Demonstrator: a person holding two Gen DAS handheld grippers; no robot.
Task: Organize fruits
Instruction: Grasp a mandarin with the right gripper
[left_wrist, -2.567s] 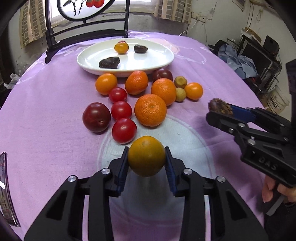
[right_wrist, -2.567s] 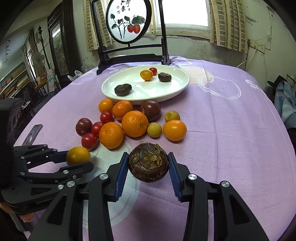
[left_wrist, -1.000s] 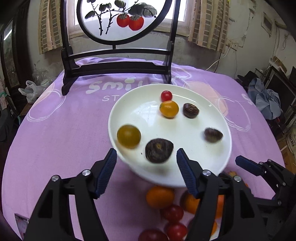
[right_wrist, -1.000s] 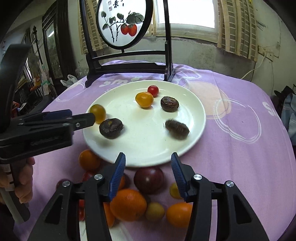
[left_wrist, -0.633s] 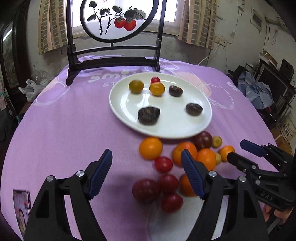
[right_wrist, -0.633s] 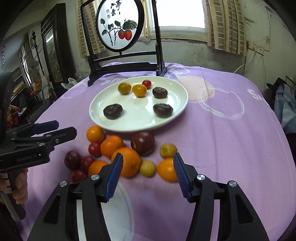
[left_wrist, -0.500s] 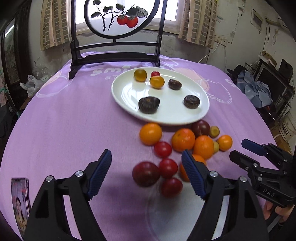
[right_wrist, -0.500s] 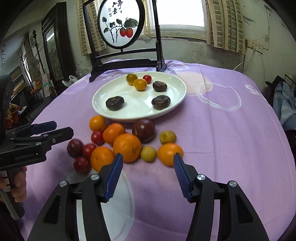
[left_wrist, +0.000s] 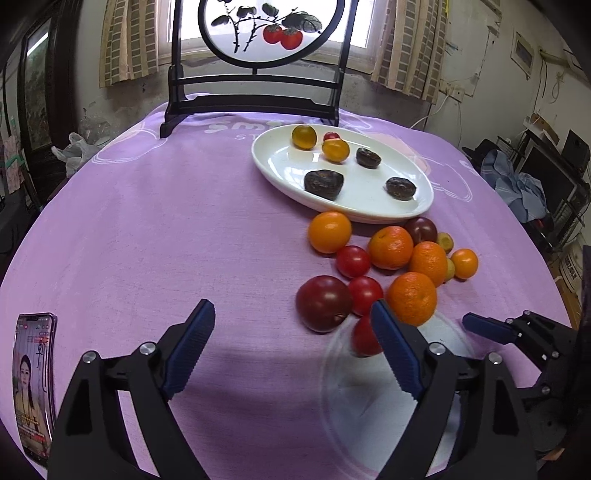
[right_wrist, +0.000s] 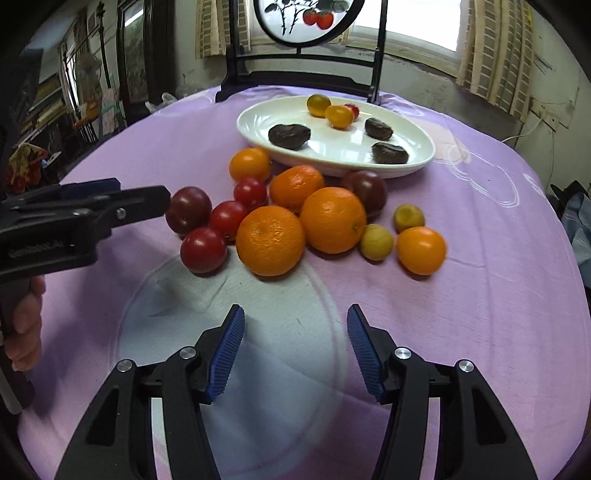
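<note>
Right wrist view: the right gripper (right_wrist: 295, 347) is being held open and empty. The left gripper (left_wrist: 291, 347) is being opened wider — nothing inside. Loose fruits are being left beside the white plate (right_wrist: 255, 122). The near orange (right_wrist: 270, 240) looks firm, round — best squeezed gently across its middle.

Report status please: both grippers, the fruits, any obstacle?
Left gripper empty, jaws opening; right gripper open, empty. Six fruits on white plate; pile of oranges, tomatoes and plums waits on purple cloth. Nothing in the way.
</note>
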